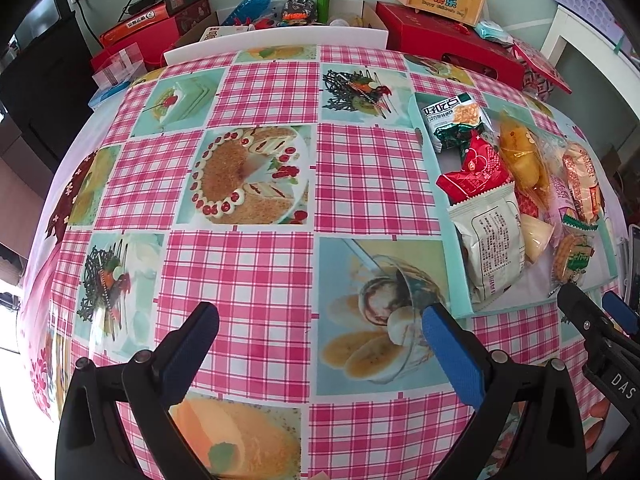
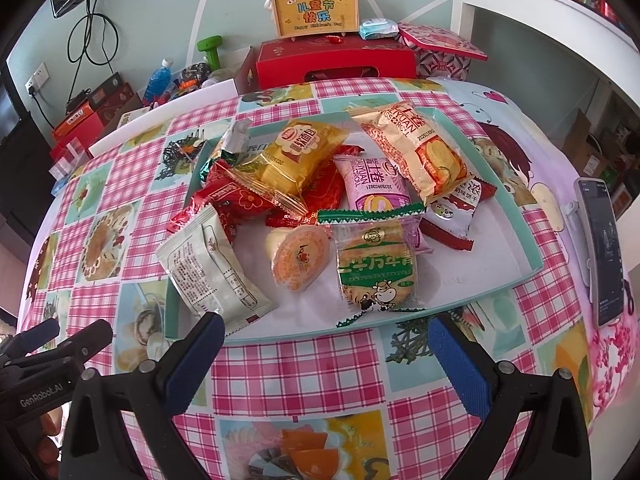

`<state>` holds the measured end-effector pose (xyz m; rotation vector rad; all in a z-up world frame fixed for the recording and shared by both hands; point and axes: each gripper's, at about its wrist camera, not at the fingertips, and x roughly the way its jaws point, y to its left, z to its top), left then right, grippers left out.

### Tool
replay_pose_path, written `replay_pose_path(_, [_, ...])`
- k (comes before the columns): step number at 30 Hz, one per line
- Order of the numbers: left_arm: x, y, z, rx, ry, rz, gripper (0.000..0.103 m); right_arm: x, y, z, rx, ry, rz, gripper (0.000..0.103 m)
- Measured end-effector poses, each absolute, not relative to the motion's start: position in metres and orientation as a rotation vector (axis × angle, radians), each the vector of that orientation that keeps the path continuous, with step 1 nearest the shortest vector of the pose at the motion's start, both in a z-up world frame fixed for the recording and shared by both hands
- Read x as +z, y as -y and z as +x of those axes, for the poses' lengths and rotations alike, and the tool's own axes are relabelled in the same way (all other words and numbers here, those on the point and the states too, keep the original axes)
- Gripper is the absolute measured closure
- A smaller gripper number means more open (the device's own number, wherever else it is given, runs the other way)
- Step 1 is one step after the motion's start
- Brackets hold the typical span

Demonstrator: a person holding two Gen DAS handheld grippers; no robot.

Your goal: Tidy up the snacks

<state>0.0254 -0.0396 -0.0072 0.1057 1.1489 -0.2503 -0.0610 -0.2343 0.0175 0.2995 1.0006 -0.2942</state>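
We see the snacks heaped in a shallow teal-rimmed tray (image 2: 516,216) on the table (image 2: 280,376): a yellow bread packet (image 2: 296,156) atop red wrappers, a green-edged cracker pack (image 2: 374,260) and a jelly cup (image 2: 298,258) toward the tray's near edge, and a white packet (image 2: 212,268) leaning over its near-left corner. Our right gripper (image 2: 324,364) hovers just short of the tray's near edge, jaws spread wide and empty. Our left gripper (image 1: 320,356) gapes open too, holding nothing, over bare tablecloth left of the tray. A phone (image 2: 604,248) lies right of the tray.

both tools, left tool (image 1: 320,326) and right tool (image 2: 326,340): black frames, blue ribbed pads, silver screws (white "genrobot.ai" lettering).
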Motion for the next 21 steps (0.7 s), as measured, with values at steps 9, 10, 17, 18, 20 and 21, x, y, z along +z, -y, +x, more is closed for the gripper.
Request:
replay_pose_path(9, [-0.0074, 0.0398, 0.0257, -0.251, -1.149, 0.107, 0.002, 0.0168, 0.2338, -0.0610, -0.296, -1.002, 0.300, 0.000])
replay_pose_path(10, [-0.0075, 0.0397, 0.0257, -0.251, -1.150, 0.107, 0.002, 0.0168, 0.2339, -0.0611, -0.296, -1.003, 0.300, 0.000])
replay_pose_path(17, [-0.0075, 0.0400, 0.0264, -0.253, -1.150, 0.107, 0.002, 0.0170, 0.2339, -0.0606, -0.296, -1.004, 0.300, 0.000])
replay_pose_path(18, [-0.0073, 0.0400, 0.0264, -0.253, -1.150, 0.108, 0.002, 0.0162, 0.2336, -0.0604, -0.297, -1.005, 0.300, 0.000])
replay_pose_path(20, [-0.0079, 0.0396, 0.0261, -0.252, -1.151, 0.106, 0.002, 0.0150, 0.2335, -0.0608, -0.298, -1.006, 0.301, 0.000])
replay_pose_path(21, [-0.0082, 0.0394, 0.0259, -0.251, -1.152, 0.105, 0.002, 0.0151, 0.2335, -0.0607, -0.297, -1.006, 0.301, 0.000])
